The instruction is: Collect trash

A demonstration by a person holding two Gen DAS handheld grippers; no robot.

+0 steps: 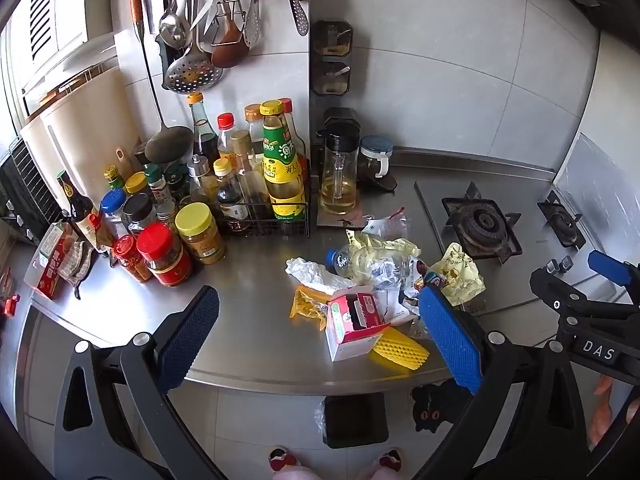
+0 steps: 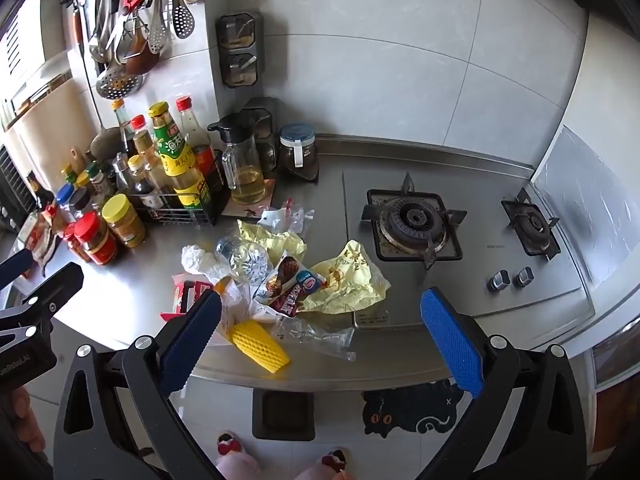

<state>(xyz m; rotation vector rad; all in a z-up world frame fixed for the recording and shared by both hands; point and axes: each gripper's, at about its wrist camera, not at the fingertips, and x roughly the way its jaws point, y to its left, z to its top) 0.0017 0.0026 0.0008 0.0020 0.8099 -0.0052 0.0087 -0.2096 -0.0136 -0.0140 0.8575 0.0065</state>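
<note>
Steel counter (image 1: 248,280) fills both views, with a hob (image 2: 412,224) on the right and crowded sauce bottles (image 1: 280,160) at the back left.

Both claws hang over the counter's front edge, tilted down, released and empty: the left gripper (image 1: 316,332) and the right gripper (image 2: 320,336) each stand with jaws spread wide, nothing between the pads.

Just ahead of them lies the trash, heaped mid-counter. Nearest the edge are a yellow foam net (image 2: 258,344) and a clear wrapper (image 2: 316,336); a pink carton (image 1: 354,324) with an orange packet (image 1: 308,306) beside it sits on the left side of the pile. Behind come a snack wrapper (image 2: 292,284), a crushed bottle (image 2: 244,260), white crumpled paper (image 1: 312,272) and two yellow sheets — one (image 2: 348,284) close to the hob. On the floor, below the counter's edge, stands a black bin (image 2: 284,416).

Nothing looks collected yet, so the first pick is probably the step in hand. It would go best starting with a near, firm piece — the carton or the net — closing squarely across it. The films are thin and flat; a low, pinching approach at a raised fold should grip better. Sweeping into the jars at the left is the risk to avoid.
</note>
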